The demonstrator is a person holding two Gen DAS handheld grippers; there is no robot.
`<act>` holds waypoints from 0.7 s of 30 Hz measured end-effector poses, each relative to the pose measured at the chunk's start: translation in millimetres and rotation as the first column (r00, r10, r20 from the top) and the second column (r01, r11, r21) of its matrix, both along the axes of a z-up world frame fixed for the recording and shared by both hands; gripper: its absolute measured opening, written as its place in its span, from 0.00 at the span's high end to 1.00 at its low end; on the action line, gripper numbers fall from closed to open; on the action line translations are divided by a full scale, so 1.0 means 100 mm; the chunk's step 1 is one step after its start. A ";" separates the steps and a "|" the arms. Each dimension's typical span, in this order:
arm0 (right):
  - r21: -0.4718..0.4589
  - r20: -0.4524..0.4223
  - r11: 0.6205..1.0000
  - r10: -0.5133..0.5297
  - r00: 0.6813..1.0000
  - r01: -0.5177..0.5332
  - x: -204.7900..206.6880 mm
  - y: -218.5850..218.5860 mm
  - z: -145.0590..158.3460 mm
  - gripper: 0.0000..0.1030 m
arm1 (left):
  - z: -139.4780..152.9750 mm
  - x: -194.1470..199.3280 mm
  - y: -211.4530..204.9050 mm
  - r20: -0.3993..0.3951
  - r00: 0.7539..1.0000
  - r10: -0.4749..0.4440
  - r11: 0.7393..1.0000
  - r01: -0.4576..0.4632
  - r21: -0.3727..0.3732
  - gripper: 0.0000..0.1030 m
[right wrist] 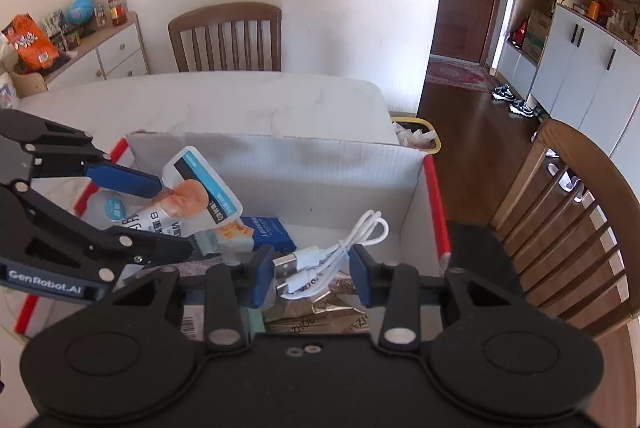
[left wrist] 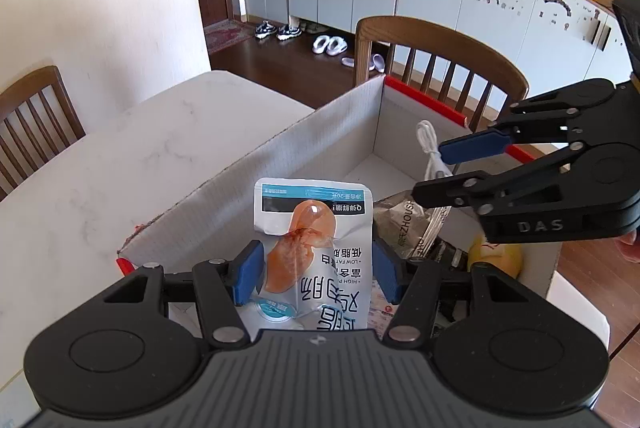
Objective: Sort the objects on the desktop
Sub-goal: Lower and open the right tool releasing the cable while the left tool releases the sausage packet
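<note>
Snack pouch [left wrist: 312, 252] sits pinched between the left gripper [left wrist: 316, 274] jaws above the box [left wrist: 256, 168]; right gripper [right wrist: 312, 274] jaws gape around the cable [right wrist: 340, 248]; sorting looks nearly finished, bench bare

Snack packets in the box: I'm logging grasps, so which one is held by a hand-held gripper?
The white packet with the orange sausage picture, pinched by the left hand-held gripper; the blue packet lies loose.

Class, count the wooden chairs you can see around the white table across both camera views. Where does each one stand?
2. One wooden chair stands at the table's far end against the wall. The other chair stands beside the cardboard box. More may be hidden out of frame.
</note>
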State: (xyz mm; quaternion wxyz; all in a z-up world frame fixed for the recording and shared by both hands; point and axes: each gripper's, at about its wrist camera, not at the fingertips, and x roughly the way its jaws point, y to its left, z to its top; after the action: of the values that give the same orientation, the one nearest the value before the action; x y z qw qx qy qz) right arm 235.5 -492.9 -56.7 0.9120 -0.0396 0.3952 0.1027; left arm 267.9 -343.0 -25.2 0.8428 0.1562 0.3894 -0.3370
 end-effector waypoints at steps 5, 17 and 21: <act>-0.020 -0.029 1.000 0.023 0.999 -0.024 0.11 0.06 -0.11 0.61 | -0.07 0.03 -0.02 -0.014 1.000 0.002 1.000 -0.002 0.012 0.44; -0.079 -0.070 0.993 0.079 0.994 -0.084 0.29 0.14 -0.25 0.61 | -0.21 0.14 0.00 -0.069 0.997 0.038 0.999 -0.035 0.040 0.44; -0.087 -0.096 0.993 0.075 0.993 -0.083 0.34 0.12 -0.30 0.61 | -0.22 0.14 -0.02 -0.074 0.997 0.030 0.998 -0.026 0.053 0.44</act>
State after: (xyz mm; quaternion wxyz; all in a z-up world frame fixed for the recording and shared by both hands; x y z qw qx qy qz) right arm 269.1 -481.1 -87.1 0.8852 -0.0916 0.4395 0.1223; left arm 282.0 -345.1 -46.8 0.8279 0.1599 0.4316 -0.3205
